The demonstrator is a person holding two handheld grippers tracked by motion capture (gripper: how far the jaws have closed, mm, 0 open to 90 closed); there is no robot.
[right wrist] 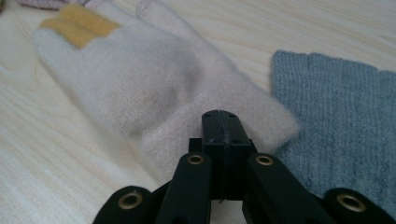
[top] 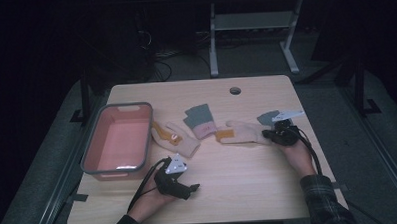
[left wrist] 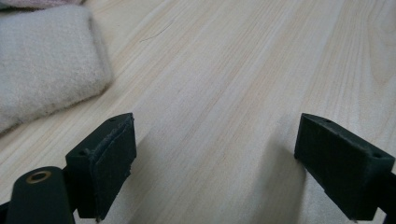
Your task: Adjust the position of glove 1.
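On the right half of the wooden table (top: 249,190), a cream glove (top: 244,132) lies flat, long axis across the table, its orange-patched fingers pointing left toward a grey-and-pink glove (top: 201,120). The right gripper (top: 273,134) sits at its cuff, jaws pressed together; whether they pinch the knit is unclear. Just beside lies a grey glove (right wrist: 341,126). The left gripper (left wrist: 215,163) gapes wide and empty near another cream glove (top: 177,138) and a pink bin (top: 118,138).

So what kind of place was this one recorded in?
Probably a lab or workshop set up for recording: a bare wooden table with a cable hole, dark surroundings, cables on the floor and a metal-framed bench behind.
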